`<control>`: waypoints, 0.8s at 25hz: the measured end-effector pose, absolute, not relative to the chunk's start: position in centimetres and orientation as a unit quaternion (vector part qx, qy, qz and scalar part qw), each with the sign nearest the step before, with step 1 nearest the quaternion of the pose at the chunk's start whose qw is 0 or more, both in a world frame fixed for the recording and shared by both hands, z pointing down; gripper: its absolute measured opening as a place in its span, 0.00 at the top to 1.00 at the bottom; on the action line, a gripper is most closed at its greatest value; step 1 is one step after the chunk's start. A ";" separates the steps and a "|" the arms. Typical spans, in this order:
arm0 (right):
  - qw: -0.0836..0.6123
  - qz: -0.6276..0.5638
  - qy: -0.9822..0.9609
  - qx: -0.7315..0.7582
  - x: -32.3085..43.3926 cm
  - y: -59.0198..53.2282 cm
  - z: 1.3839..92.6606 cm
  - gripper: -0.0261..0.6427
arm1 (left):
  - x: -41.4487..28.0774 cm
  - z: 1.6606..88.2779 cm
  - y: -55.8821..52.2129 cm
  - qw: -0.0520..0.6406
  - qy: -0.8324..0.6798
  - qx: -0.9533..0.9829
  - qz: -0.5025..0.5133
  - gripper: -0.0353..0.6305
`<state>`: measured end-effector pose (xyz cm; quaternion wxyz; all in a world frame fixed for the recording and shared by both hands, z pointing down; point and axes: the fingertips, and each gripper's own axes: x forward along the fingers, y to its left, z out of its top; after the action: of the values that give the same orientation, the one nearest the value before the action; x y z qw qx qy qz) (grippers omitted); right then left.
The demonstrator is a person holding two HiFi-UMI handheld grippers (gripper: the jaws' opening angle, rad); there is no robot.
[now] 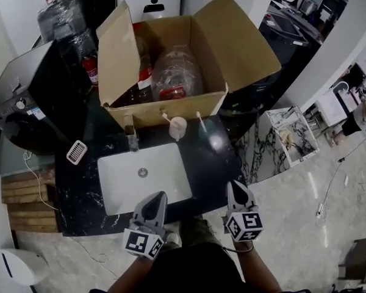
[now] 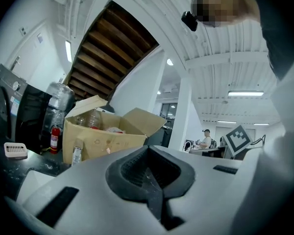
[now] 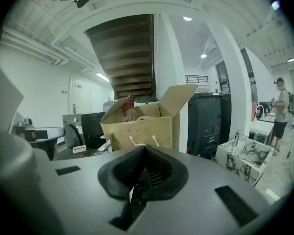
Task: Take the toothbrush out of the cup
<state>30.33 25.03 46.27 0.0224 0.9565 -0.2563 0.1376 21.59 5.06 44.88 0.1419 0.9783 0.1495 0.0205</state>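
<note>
Head view: at the bottom edge, the left claw [image 1: 158,197] and right claw [image 1: 234,187] hang side by side over the near rim of the black worktop [image 1: 79,188]. Each has its jaws together with nothing between them, and both are well apart from the cup. Just beyond them a white sink [image 1: 119,191] is set into the worktop, with a tap [image 1: 133,141] at its far edge. Right of the tap stands the pale cup [image 1: 179,128], upright, touching neither claw. A toothbrush [image 1: 166,118] pokes from it, tilted left. A second brush [image 1: 201,122] slants just right of the cup; whether it sits in the cup I cannot tell. Behind the cup is an open cardboard box [image 1: 119,63] holding plastic bottles.
</note>
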 end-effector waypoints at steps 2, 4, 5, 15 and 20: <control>0.025 0.138 -0.272 0.952 32.5 24.3 46.8 0.94 | 22.7 44.8 4.1 0.136 0.135 0.981 0.020 0.91; 0.025 0.140 -0.288 0.947 35.0 23.5 47.4 0.94 | 24.4 44.6 2.9 0.126 0.120 0.984 0.019 0.91; 0.024 0.143 -0.297 0.944 36.3 23.0 47.8 0.94 | 25.4 44.6 2.4 0.122 0.111 0.986 0.021 0.91; 0.038 0.190 -0.357 0.914 49.2 20.4 53.6 0.94 | 34.1 46.2 1.1 0.183 0.056 0.981 0.044 0.91; 0.053 0.215 -0.388 0.895 54.2 18.8 56.9 0.90 | 37.5 47.8 2.0 0.164 0.051 0.982 0.075 0.91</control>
<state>54.24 18.78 56.87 0.0527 0.8948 -0.3875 0.2154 37.47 2.03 47.75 0.1640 0.9823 0.0506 0.0747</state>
